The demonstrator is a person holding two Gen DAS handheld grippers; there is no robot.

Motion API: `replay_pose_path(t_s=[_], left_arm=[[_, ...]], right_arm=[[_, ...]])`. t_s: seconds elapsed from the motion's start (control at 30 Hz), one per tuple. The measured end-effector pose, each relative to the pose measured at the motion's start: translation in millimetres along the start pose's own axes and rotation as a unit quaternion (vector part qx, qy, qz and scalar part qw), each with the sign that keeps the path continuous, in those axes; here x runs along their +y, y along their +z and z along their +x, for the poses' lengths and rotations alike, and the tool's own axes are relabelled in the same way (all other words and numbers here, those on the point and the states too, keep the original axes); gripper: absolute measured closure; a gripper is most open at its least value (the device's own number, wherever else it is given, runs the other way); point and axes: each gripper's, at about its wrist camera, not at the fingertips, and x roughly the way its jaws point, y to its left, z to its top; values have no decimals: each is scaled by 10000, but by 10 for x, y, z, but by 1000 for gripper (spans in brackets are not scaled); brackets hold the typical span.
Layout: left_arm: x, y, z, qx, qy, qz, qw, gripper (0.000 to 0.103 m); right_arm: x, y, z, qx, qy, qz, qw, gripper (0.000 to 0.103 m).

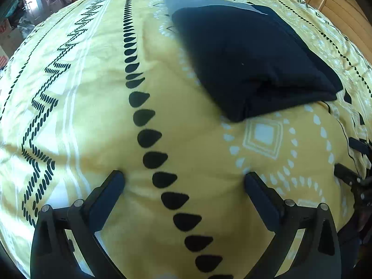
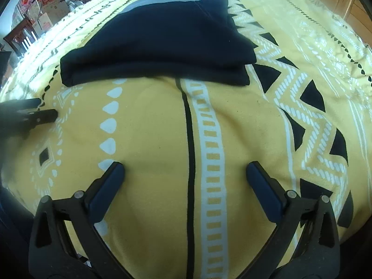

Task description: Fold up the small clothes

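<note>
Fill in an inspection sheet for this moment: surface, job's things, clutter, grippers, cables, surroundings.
Surface: yellow patterned bedspread, softly wrinkled.
Job's things: dark navy garment lying folded on the bedspread; a grey piece shows at its far edge, lying under it.
Clutter: nothing seen on the bedspread besides the garment.
Grippers: left gripper open, empty, over bare bedspread; right gripper open, empty, short of the garment's near edge.
Cables: thin black cable at the right edge of the left wrist view.
Surroundings: cardboard boxes and a dark wooden chair beyond the bed; wooden panelling on the other side.
</note>
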Motion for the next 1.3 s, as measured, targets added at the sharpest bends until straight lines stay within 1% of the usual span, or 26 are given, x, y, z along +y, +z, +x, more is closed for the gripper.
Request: replay_pose_path(t_s=[0.07, 0.17, 0.23, 0.37, 0.6, 0.8, 0.97, 1.3], left_arm=[[-28, 18, 18, -111, 43, -73, 9999, 0], [-22, -7, 21, -427, 61, -199, 9989, 0], [-26, -7, 37, -545, 35, -214, 9983, 0], [0, -17, 15, -565, -81, -241, 9981, 0], [29, 10, 40, -549, -90, -187, 9983, 0], [30, 26, 47, -538, -75, -178, 9984, 0], [27, 15, 67, -622, -66, -106, 9980, 0], [21, -15, 77, -780, -70, -76, 9969, 0]], right_arm=[[-11, 20, 5, -36, 58, 23, 10000, 0], [6, 41, 4, -58, 11, 24, 10000, 0], [8, 61, 13, -82, 13, 62, 9999, 0], [-30, 105, 55, -133, 93, 222, 9996, 0], [-31, 139, 79, -173, 55, 344, 9992, 0], [-64, 139, 87, -184, 139, 409, 9989, 0], [-31, 149, 110, -191, 23, 355, 9992, 0], [-42, 154, 114, -208, 31, 374, 9991, 0]])
